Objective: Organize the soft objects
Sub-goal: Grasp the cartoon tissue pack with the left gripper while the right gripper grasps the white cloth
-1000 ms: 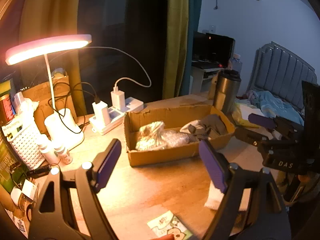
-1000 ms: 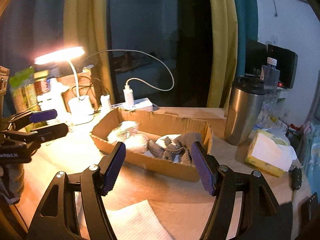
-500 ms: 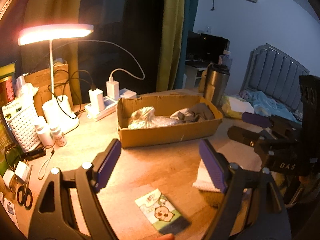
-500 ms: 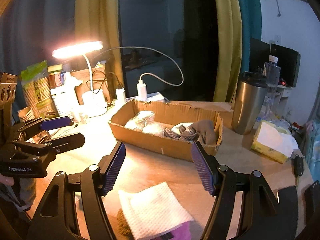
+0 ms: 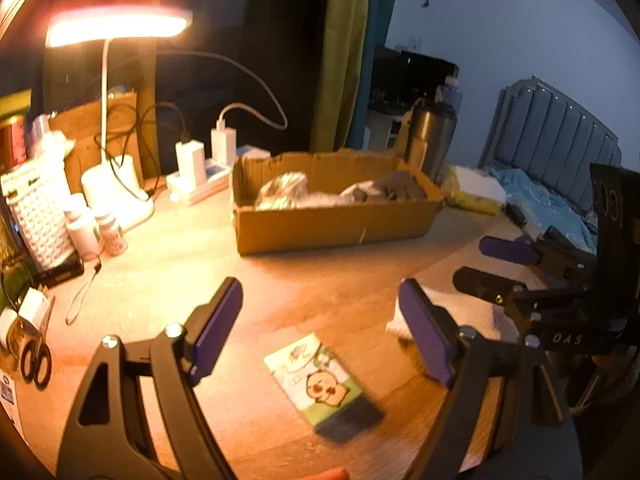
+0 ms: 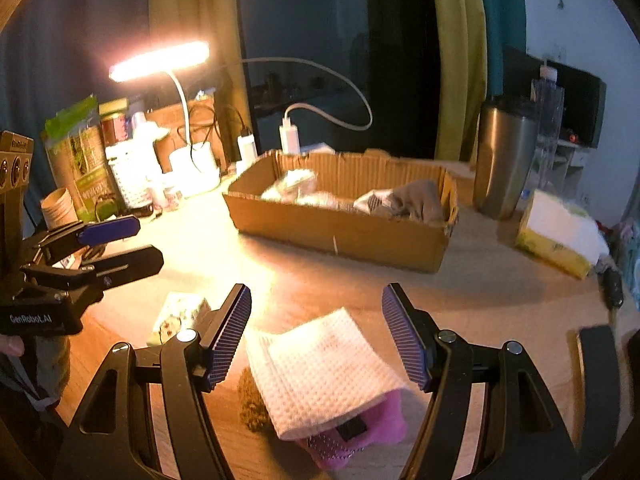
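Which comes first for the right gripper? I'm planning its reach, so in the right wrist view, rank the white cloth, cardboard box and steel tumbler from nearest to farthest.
1. White cloth: right under the open right gripper, between its fingers.
2. Cardboard box: mid-table, straight ahead.
3. Steel tumbler: behind the box's right end.

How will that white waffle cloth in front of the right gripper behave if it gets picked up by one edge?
The white waffle cloth is folded over and sags across a pink cloth, so it will probably go floppy and unfold when lifted. It looks thin, so likely light. Its textured weave should grip the right gripper pads rather than slip.
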The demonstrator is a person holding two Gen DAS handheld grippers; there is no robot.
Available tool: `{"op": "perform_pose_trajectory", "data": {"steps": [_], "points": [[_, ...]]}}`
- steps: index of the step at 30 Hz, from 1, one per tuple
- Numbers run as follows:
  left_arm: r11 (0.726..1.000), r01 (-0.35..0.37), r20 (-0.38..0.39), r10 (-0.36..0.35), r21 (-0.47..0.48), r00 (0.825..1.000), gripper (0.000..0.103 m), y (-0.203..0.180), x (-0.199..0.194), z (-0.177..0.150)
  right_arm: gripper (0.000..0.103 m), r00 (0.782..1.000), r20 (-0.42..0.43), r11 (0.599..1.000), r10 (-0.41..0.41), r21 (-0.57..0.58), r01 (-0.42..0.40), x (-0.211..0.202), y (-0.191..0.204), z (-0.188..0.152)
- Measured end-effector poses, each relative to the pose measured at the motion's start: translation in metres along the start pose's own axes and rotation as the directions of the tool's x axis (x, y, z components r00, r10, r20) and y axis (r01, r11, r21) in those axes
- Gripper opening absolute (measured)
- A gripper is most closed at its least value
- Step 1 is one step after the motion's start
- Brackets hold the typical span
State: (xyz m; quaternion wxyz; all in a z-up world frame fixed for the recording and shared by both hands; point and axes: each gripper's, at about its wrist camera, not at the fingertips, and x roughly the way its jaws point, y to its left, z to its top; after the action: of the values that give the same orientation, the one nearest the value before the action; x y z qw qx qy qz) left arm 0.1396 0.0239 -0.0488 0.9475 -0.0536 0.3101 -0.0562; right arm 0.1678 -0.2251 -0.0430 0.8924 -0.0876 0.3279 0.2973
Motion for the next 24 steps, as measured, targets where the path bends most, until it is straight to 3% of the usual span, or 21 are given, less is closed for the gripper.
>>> {"op": "perform_pose_trajectory", "data": {"steps": [13,24], "points": [[1.0,-0.013,-0.123,0.014,0.003,0.992,0.082,0.007,0.027,-0.036,0.071,0.995,-0.094,0.999,0.04,0.04,-0.036,0.022,-0.005,-0.028],[1.0,-0.013,-0.239,0.012,-0.001,0.971,0.082,0.009,0.052,-0.051,0.071,0.989,-0.123,0.994,0.082,0.084,-0.072,0.032,-0.014,-0.037]]}}
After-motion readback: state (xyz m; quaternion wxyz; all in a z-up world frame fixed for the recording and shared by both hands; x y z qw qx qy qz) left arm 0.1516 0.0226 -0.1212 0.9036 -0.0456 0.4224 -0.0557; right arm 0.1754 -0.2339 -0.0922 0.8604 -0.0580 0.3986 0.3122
